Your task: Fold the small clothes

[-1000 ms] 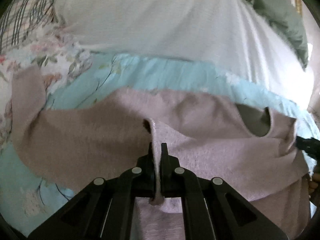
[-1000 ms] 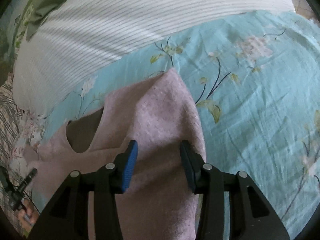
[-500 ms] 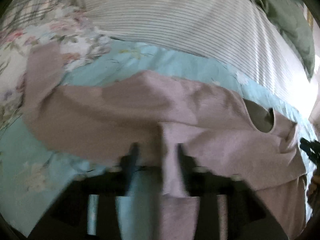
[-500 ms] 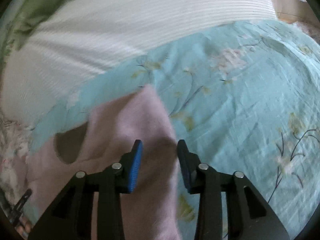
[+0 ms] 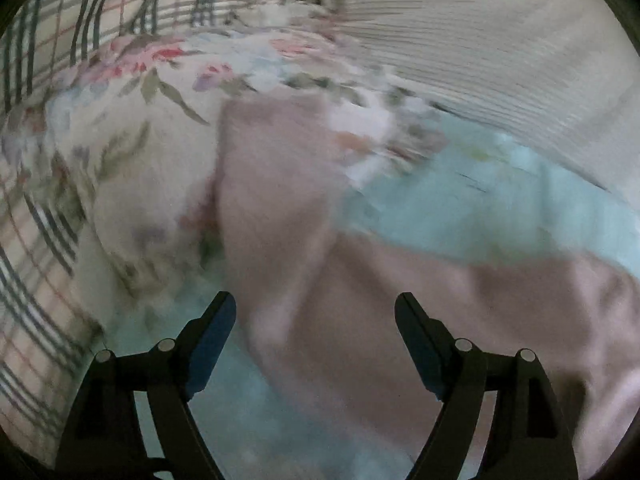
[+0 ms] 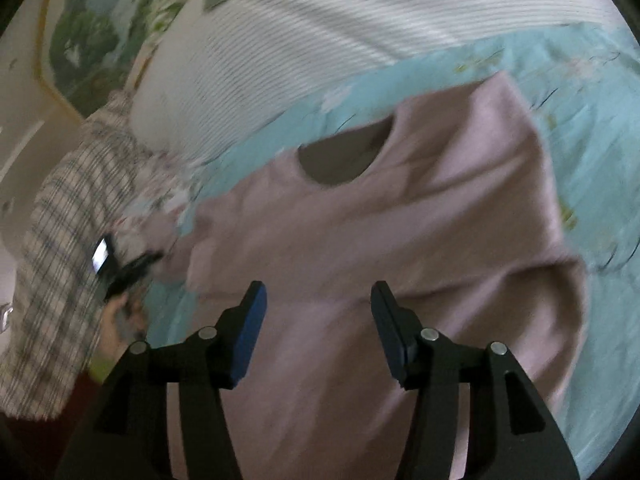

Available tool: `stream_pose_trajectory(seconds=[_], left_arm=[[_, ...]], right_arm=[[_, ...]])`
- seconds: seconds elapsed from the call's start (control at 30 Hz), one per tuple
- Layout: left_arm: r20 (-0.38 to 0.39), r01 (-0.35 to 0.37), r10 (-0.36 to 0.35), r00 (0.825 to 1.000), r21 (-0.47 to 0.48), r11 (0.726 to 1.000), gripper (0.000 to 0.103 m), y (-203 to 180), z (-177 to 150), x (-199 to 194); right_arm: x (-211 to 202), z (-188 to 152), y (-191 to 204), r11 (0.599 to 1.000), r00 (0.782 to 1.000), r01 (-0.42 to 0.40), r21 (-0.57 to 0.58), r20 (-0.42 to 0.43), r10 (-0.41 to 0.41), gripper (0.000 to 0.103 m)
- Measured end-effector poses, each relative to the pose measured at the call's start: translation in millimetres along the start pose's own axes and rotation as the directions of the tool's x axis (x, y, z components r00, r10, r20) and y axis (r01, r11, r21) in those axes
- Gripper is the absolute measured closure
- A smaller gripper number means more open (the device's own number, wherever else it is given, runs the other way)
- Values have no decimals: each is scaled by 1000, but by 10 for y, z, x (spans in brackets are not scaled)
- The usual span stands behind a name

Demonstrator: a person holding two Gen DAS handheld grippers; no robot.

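Observation:
A pale pink knit top (image 6: 400, 248) lies flat on the turquoise floral sheet (image 6: 592, 128), its neck hole (image 6: 344, 160) toward the pillows. In the blurred left wrist view one sleeve (image 5: 272, 168) runs up onto floral bedding. My left gripper (image 5: 316, 308) hovers over that sleeve's base, its jaws opening wide, with nothing pinched between the pads. My right gripper (image 6: 318, 300) hangs over the top's body below the neck hole, jaws also opening, with the cloth beneath them and not gripped. The left gripper (image 6: 124, 272) and the hand holding it show at the left edge of the right wrist view.
A white ribbed pillow (image 6: 360, 28) lies behind the top. Plaid fabric (image 5: 100, 12) and floral bedding (image 5: 132, 100) bunch up at the left. A green leafy cushion (image 6: 104, 20) sits far back left. Bare turquoise sheet (image 5: 500, 200) lies right of the sleeve.
My left gripper let go of the pinched fold, opened wide and swung left toward the sleeve. My right gripper opened further and swung left from the shoulder to over the body.

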State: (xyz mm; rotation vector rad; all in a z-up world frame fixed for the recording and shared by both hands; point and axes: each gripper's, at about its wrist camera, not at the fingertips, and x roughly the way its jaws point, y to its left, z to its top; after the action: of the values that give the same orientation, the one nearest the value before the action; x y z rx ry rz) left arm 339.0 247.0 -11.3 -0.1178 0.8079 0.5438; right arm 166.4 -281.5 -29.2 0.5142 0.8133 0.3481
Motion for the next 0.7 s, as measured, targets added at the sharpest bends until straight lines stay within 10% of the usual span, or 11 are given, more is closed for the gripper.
stream_pose_trajectory(seconds=[0.1,0.27,0.43,0.5,0.57,0.7], left_arm=[[-30,-67,64,997,-91,994,21,218,252,321],[-4,89,-97,995,-352,932,21,808,230,378],[-3,166,-176,984,-321,932,23,851,206,524],[-33,190,-211,977,-312,931,40,809,250,663],[-43,222,-249,968,-324,920,100,786,276,741],[47,248,-245,968,-292,924,100,756,261,451]], right_arm=[[74,-121,119,1000,999,-10,-24,-41,9,47],[102,-266,76,1000,998,3,1,-69,-3,47],[198,-343,-3,999,995,19,49,-97,-14,47],[218,-360,36,999,994,16,46,-106,-11,47],[191,-374,106,999,995,3,34,-99,0,47],[116,-395,187,1000,997,-9,15,-82,10,47]])
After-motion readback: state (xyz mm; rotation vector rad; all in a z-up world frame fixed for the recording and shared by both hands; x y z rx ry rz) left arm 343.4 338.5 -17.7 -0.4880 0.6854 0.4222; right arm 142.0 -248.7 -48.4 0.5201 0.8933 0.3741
